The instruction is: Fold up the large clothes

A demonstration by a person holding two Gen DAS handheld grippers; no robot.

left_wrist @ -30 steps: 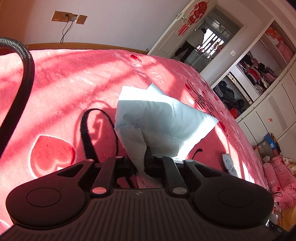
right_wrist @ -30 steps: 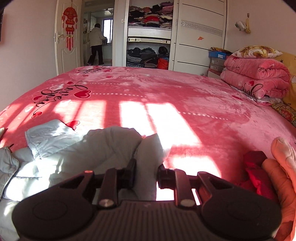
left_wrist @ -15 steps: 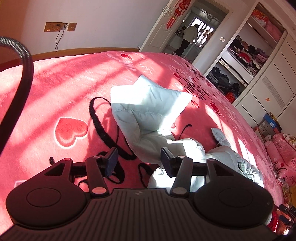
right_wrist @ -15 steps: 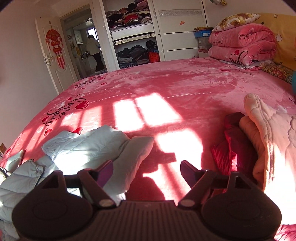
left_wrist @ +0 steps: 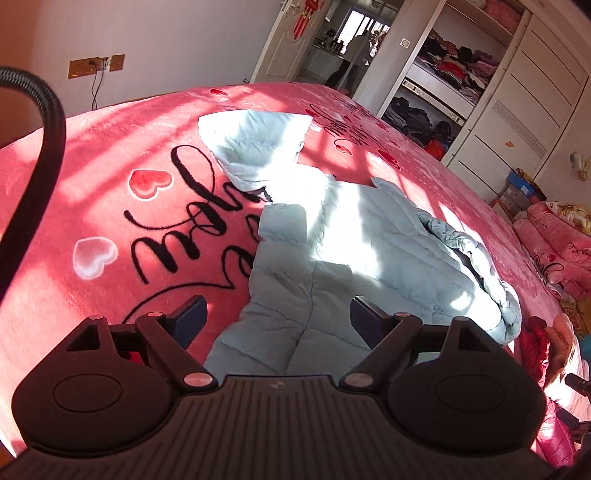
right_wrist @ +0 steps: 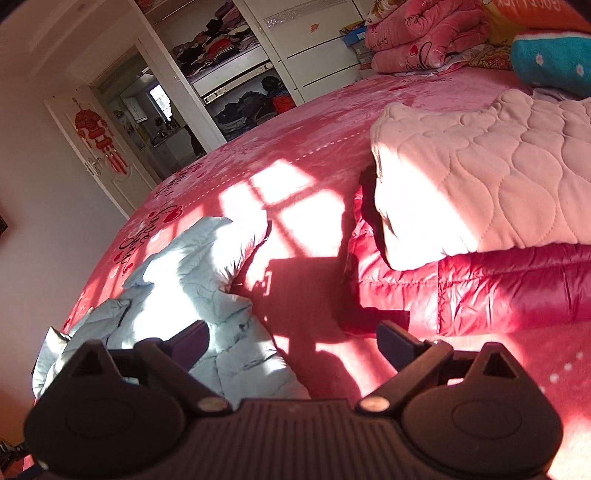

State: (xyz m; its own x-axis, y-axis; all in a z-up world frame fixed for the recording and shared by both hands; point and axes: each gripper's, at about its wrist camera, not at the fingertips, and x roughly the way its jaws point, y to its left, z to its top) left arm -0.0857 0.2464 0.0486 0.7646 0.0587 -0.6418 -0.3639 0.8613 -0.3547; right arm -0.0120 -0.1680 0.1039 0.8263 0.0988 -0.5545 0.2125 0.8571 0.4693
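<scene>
A pale blue quilted jacket (left_wrist: 332,236) lies spread on the pink heart-print bedspread (left_wrist: 110,177), one sleeve (left_wrist: 255,144) stretched toward the far side. My left gripper (left_wrist: 277,317) hovers over the jacket's near hem, jaws still opening wide, nothing gripped between them. In the right wrist view the same jacket (right_wrist: 192,280) lies at lower left. My right gripper (right_wrist: 291,343) hangs above the bedspread beside the jacket's edge, jaws still opening, holding nothing.
A folded red puffer jacket (right_wrist: 461,291) with a pale pink quilted garment (right_wrist: 480,177) on top lies at right. Pink blankets (right_wrist: 417,33) and a teal pillow (right_wrist: 554,62) sit at the headboard. An open wardrobe (left_wrist: 443,85) and doorway (left_wrist: 343,40) stand beyond the bed.
Both grippers let go of the jacket's fabric and opened wide. Both pulled back and rolled, so the jacket now lies flat on the bed and the folded pile came into the right view.
</scene>
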